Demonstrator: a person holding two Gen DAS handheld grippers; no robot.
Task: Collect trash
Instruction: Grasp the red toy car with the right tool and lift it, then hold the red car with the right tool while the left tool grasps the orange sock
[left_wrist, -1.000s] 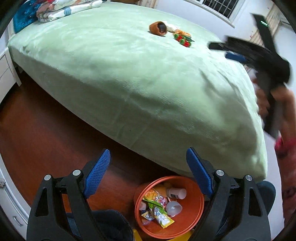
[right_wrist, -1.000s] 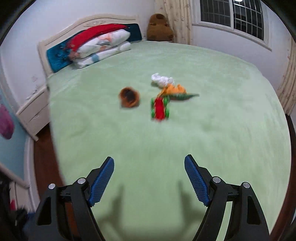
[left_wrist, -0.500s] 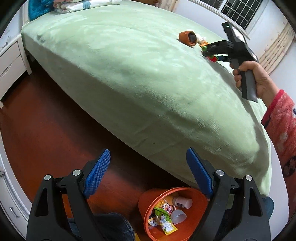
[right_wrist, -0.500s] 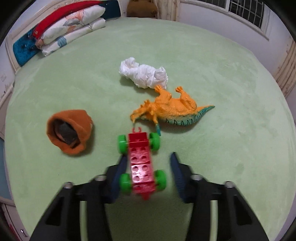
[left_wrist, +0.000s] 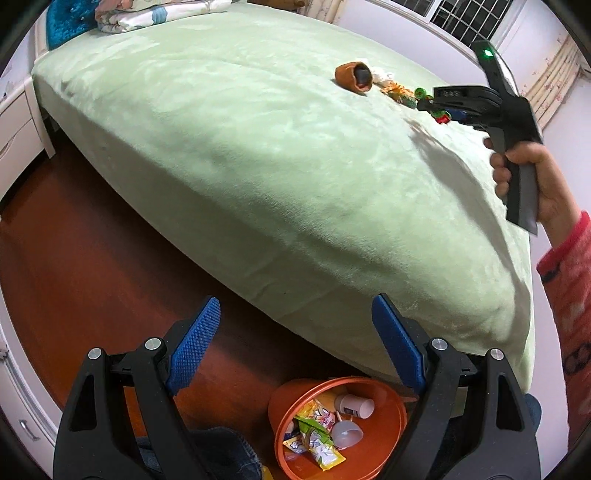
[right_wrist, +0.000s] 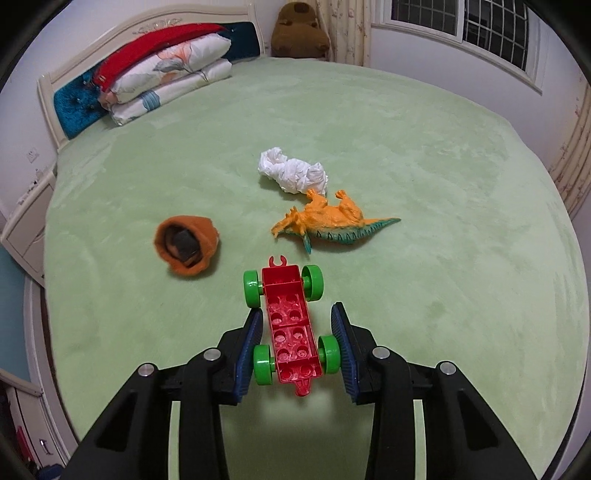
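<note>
Right gripper (right_wrist: 297, 341): closed on red toy car (right_wrist: 291, 332) with green wheels, above green bedspread (right_wrist: 443, 295)
Left gripper (left_wrist: 295, 343): wide apart, holding nothing
Crumpled white tissue (right_wrist: 293, 175): on bed, beside orange dinosaur (right_wrist: 328, 219)
Orange bin (left_wrist: 340, 428): on floor, contains wrappers

No text can be read on anything here.

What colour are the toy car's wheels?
Green; the toy car body is red. Clearest in the right wrist view.
</note>
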